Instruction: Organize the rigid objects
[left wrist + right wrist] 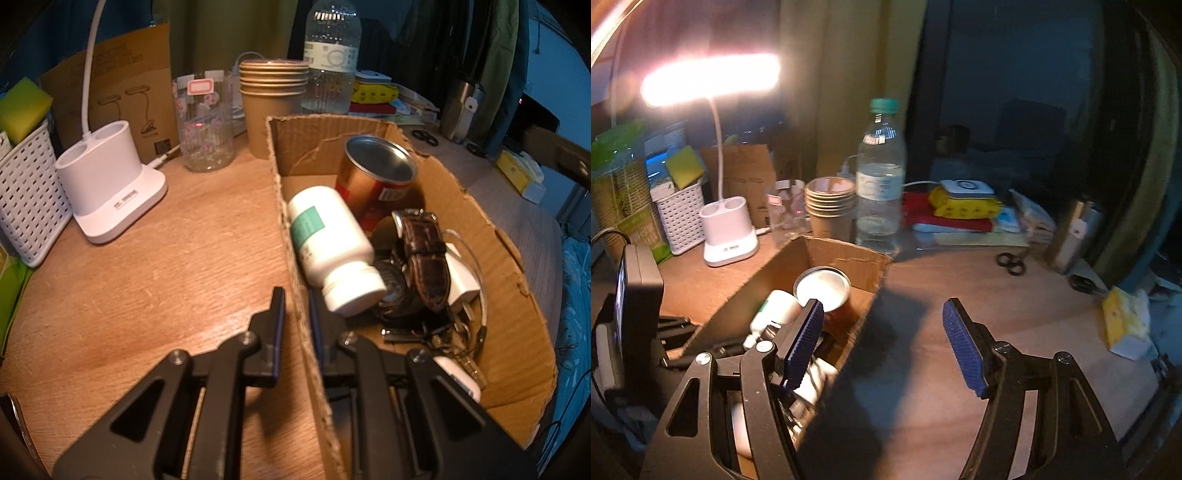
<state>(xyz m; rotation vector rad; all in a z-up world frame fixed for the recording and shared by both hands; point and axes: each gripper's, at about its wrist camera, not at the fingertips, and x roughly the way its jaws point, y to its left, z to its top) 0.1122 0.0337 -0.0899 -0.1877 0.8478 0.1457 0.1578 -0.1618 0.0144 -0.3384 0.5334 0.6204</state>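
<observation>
Left tongs (295, 314) clamped on cardboard box (369, 125) wall on bench (147, 277); right tongs (882, 339) released, empty. Inside box: white pill bottle (328, 243), likely light, stiff, slippery; best taken across its body.

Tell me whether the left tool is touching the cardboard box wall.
Touching. The left wrist view shows the left tool shut on the cardboard box wall, one finger outside and one inside, both pressed against the torn edge.
</observation>
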